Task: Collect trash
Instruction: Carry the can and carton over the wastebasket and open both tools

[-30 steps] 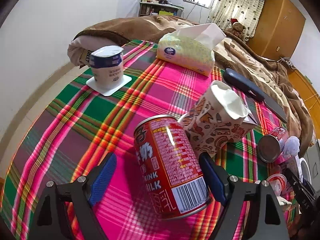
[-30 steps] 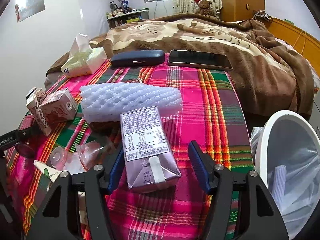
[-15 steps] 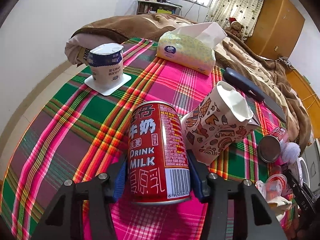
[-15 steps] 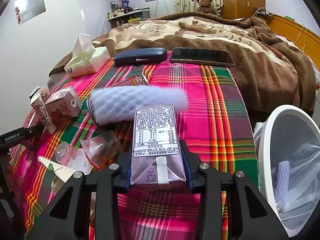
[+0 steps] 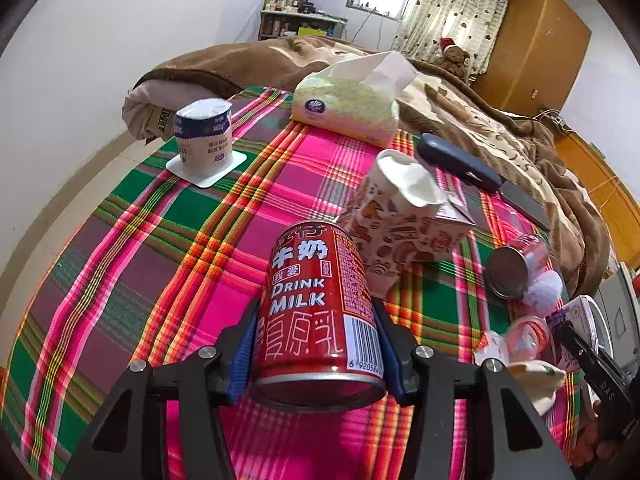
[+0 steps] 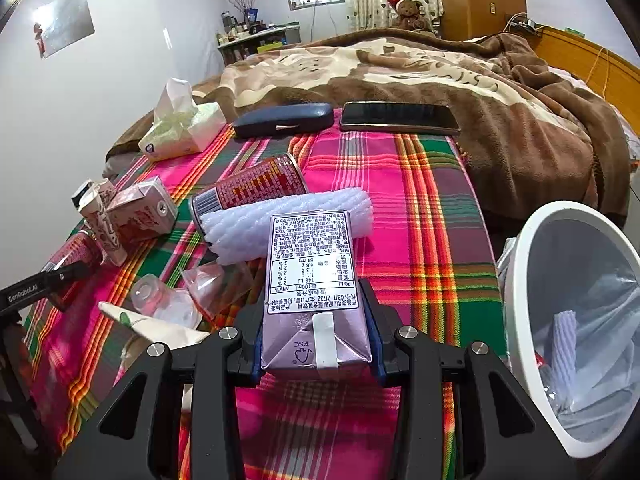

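Note:
A red milk-drink can sits between the blue pads of my left gripper, which is shut on it just above the plaid cloth. My right gripper is shut on a lilac drink carton, its printed panel facing up. More trash lies around: a patterned paper cup, a second can on its side, a white foam sleeve, a pink carton and clear plastic cups. A white lined bin stands at the right.
A yogurt tub on a white coaster, a tissue pack, a dark glasses case and a phone lie toward the far side. A brown blanket covers the bed beyond. A white wall runs along the left.
Both grippers went from open to shut, the left on the red can and the right on the lilac carton. The can now stands straighter between the pads, and the carton has come up off the cloth.

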Available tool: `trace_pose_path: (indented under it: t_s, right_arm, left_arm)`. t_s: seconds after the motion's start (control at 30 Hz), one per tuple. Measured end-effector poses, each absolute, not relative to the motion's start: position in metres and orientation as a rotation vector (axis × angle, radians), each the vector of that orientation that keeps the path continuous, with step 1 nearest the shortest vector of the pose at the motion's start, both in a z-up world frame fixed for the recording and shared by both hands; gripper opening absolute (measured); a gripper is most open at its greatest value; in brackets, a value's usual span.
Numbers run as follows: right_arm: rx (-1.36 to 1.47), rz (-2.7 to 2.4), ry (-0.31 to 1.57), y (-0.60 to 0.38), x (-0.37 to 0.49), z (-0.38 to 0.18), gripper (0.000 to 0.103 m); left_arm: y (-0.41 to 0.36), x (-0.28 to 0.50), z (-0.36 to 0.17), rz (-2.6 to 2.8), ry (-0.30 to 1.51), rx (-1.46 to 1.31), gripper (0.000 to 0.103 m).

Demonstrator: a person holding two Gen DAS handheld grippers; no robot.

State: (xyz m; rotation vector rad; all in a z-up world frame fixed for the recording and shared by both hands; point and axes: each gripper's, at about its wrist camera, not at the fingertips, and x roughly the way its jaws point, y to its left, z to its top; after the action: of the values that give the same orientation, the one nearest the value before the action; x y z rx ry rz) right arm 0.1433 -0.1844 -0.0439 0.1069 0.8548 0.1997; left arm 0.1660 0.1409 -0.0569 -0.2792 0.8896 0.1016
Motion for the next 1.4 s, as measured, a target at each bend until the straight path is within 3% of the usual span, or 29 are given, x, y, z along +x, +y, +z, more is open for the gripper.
trace_pose_path:
  t_s: [0.57,1.4]
  right_arm:
    - [0.140,0.193,0.808,-0.201,0.119,-0.030,0.040]
    - [0.194,0.029,0.738,-0.295,0.090,-0.004,0.040]
  left_arm:
    - [0.111,0.133,-0.044,0.019,0.870,-0.254,0.052]
    - [-0.055,0.133,0.008,-0.323,0.794,-0.096,0.052]
